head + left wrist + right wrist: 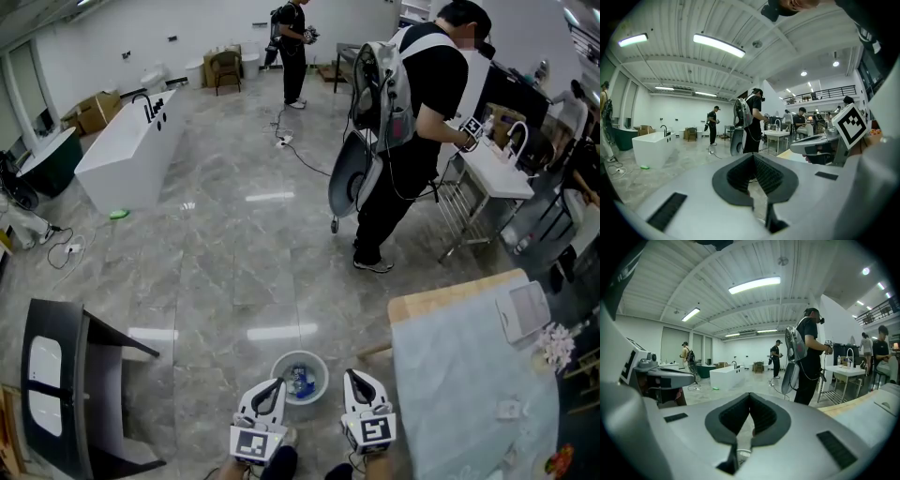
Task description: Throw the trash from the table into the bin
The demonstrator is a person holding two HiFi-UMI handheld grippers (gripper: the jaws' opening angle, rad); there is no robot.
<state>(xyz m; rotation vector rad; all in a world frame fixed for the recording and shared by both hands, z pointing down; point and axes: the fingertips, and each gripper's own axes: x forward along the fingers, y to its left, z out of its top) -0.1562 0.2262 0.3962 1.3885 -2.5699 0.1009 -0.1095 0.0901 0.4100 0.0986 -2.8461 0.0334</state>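
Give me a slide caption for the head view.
Left gripper and right gripper, both shut and empty, flank the round white bin beside the cloth-covered table.

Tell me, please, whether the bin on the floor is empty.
Not empty: the bin stands upright on the floor with bluish trash lying inside it.

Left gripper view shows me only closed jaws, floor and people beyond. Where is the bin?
Observer: The small round white bin stands on the floor; the head view shows it between the tips of the left gripper and the right gripper.
Operator: Anything in it?
Observer: Yes, a blue thing lies inside.
Operator: Is the right gripper carrying trash?
Observer: No. Its own view shows the jaws together with nothing between them.
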